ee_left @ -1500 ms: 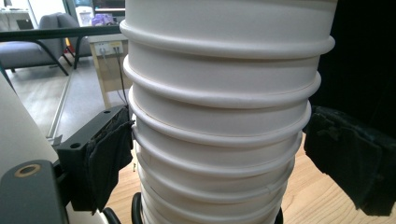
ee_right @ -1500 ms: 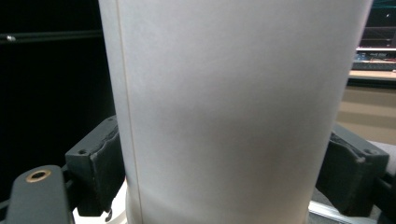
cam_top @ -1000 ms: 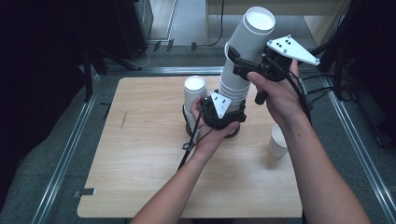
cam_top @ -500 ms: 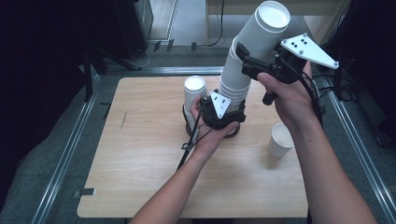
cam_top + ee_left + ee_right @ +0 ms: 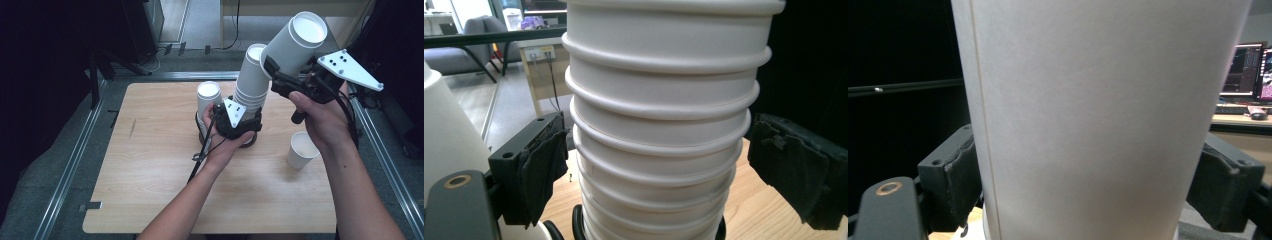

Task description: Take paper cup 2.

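Observation:
A tall stack of white paper cups (image 5: 250,85) stands on the wooden table (image 5: 150,190). My left gripper (image 5: 247,114) is at its base. In the left gripper view the stack (image 5: 659,125) sits between the two black pads, which touch its rims. The jaws have just been closing on the stack. My right gripper (image 5: 284,67) is shut on a single white cup (image 5: 296,42), held tilted in the air up and right of the stack. That cup (image 5: 1088,110) is pressed between both pads in the right gripper view.
One white cup (image 5: 207,97) stands just left of the stack, beside the left hand. Another cup (image 5: 302,150) stands open side up on the table's right part, under the right forearm. Metal rails run along the table's left and right sides.
The right gripper has carried the top cup to the right and slightly up, off the stack, whose open top now shows. The left hand has stayed at the stack's base.

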